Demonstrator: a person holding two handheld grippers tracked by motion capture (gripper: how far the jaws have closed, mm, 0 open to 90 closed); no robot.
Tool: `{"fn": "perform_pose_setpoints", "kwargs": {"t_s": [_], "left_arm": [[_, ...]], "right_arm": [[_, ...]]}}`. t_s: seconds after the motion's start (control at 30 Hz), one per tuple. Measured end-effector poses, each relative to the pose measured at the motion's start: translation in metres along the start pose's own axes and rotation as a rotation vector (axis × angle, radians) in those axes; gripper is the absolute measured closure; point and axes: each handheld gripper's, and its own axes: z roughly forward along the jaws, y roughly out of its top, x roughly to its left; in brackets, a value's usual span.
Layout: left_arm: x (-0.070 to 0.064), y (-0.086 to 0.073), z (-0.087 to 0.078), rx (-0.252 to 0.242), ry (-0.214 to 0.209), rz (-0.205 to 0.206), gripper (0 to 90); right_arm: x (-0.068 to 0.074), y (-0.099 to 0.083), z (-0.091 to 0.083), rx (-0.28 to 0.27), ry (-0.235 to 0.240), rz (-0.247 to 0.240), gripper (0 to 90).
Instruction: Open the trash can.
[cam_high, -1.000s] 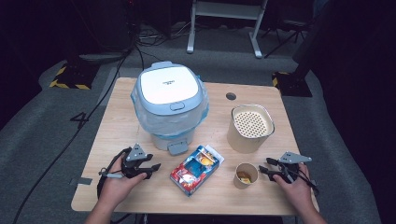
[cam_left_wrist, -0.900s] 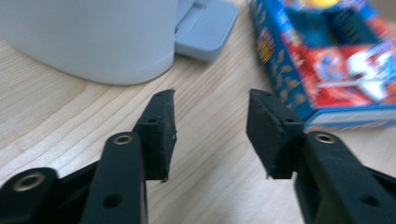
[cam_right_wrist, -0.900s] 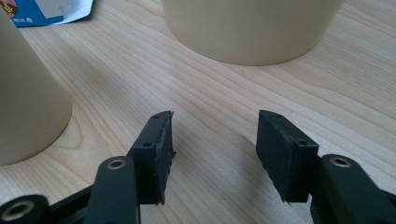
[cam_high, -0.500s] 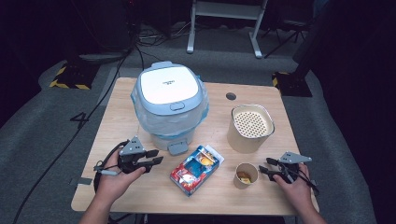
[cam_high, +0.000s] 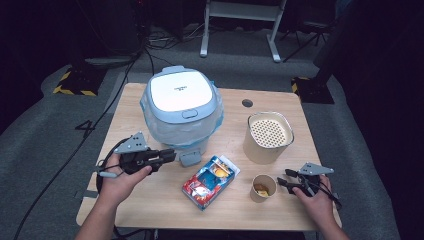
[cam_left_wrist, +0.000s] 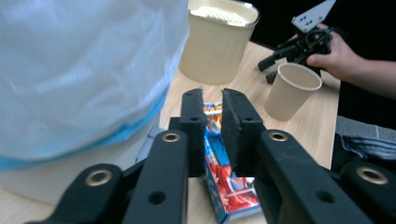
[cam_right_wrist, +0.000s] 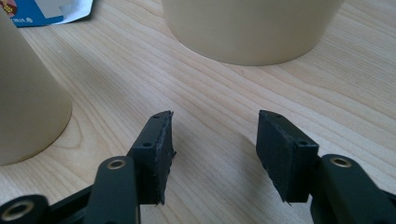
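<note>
A white and light-blue rice cooker (cam_high: 182, 107) wrapped in clear plastic stands at the table's back left, lid down. My left gripper (cam_high: 171, 154) hovers just left of the cooker's front latch, held in a hand. In the left gripper view its jaws (cam_left_wrist: 213, 93) are almost together with nothing between them, beside the cooker's wall (cam_left_wrist: 84, 70). My right gripper (cam_high: 283, 177) rests open near the front right edge, its jaws (cam_right_wrist: 215, 116) over bare wood. It points at a paper cup (cam_high: 263, 187).
A cream pot (cam_high: 269, 134) with a perforated insert stands right of the cooker. A colourful snack box (cam_high: 210, 181) lies flat between the grippers. The paper cup (cam_right_wrist: 23, 107) holds something brownish. A small dark hole (cam_high: 247, 103) marks the tabletop behind the pot.
My left gripper has moved away from the person and toward the cooker's base. The right gripper has stayed where it was.
</note>
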Motion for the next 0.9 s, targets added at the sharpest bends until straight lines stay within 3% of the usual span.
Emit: {"fn": "perform_pose_setpoints", "kwargs": {"t_s": [0.3,0.63,0.9], "left_arm": [[0.0,0.023,-0.005,-0.048,-0.036,0.013,89.3],[0.003,0.053,-0.008,-0.087,-0.09,0.036,90.0],[0.006,0.082,-0.007,-0.092,-0.052,0.061,90.0]], "right_arm": [[0.0,0.0,0.0,0.0,0.001,-0.001,46.3],[0.0,0.0,0.0,0.0,0.001,-0.001,46.3],[0.0,0.0,0.0,0.0,0.001,-0.001,46.3]]}}
